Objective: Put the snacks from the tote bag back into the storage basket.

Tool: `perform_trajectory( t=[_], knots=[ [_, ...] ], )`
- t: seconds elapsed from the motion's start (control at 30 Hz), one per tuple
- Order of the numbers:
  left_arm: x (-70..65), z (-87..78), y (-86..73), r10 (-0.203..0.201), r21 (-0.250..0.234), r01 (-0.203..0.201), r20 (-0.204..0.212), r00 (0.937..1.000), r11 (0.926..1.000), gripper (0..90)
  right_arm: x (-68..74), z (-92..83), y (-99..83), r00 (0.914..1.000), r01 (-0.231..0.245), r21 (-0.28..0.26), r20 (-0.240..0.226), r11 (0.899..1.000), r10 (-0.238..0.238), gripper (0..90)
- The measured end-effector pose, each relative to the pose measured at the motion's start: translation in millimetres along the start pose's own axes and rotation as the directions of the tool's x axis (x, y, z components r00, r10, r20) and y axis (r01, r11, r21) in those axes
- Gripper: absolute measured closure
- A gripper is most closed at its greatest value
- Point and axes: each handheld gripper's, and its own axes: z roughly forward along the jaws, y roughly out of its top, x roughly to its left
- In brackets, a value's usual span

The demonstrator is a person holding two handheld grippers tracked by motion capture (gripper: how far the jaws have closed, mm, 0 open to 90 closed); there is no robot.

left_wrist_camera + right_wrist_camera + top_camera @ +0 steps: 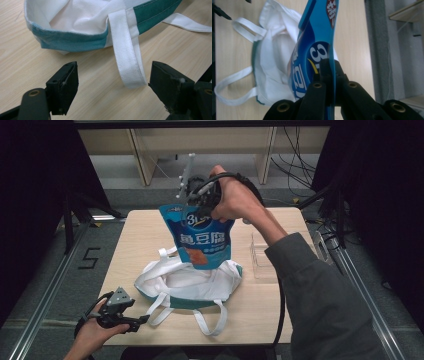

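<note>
While its jaws were clamped flat on the top edge of the blue pouch (317, 47), the right gripper (200, 195) held that pouch upright in the air, its bottom hanging just above the open mouth of the white tote bag (192, 282). The bag lay slumped on the wooden table (280, 310), teal-trimmed, its straps spilled toward the near edge. Off at the near left corner, the left gripper (113, 83) had its jaws spread apart, low over the tabletop, with the end of one white strap (127, 65) lying between them but not pinched. A clear plastic tray (260, 257) sat to the right of the bag. By my reading, the pouch was neither inside the bag nor set down anywhere; that placement was left.
</note>
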Motion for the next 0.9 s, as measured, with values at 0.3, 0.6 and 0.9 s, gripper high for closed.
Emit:
perform_trajectory(
  t=[0.3, 0.6, 0.9],
  knots=[
    [1.9, 0.0, 0.5, 0.012, 0.001, -0.012, -0.012, 0.9999, 0.9999, 22.8, -20.3, -21.0, -44.4, 0.9979, -0.032, 0.057, 0.058, 0.998, 0.028, 90.0],
    [4.5, -0.7, -0.3, -0.010, -0.002, 0.010, -0.012, 0.9999, 0.9999, 22.8, -37.4, -35.5, -88.0, 0.9905, -0.115, 0.093, 0.087, 0.989, 0.107, 90.0],
    [4.1, 2.2, -0.7, -0.022, -0.008, 0.022, -0.021, 0.9995, 0.9997, 22.8, -49.0, -44.4, -125.5, 0.9767, -0.192, 0.075, 0.113, 0.979, 0.183, 90.0]
  ],
)
